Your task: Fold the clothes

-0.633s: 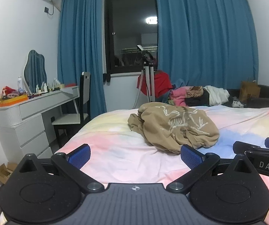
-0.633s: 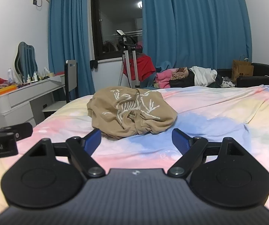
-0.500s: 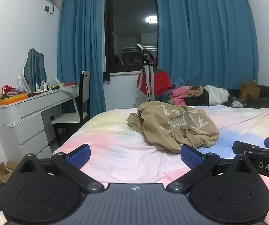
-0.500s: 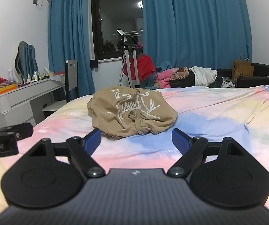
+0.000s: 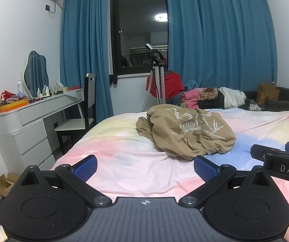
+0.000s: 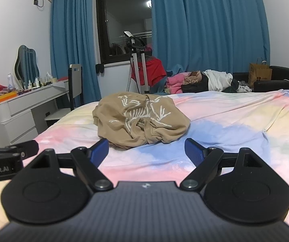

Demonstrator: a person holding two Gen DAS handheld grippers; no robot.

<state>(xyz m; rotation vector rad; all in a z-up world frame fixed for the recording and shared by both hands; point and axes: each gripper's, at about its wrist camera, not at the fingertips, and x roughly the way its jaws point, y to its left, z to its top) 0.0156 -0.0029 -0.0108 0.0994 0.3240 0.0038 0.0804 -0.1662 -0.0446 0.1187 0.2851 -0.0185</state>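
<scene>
Just one crumpled tan garment [image 5: 186,133], two spread-fingered grippers: left gripper [image 5: 145,166], right gripper [image 6: 146,150]

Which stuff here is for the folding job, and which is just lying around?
For the job:
- tan shirt, crumpled on the bed
- left claw, open
- right claw, open

Just lying around:
- clothes pile
- paper bag
- dresser
- chair

A bed [image 5: 124,157] with a pastel sheet carries one crumpled tan garment [image 5: 186,133].
</scene>
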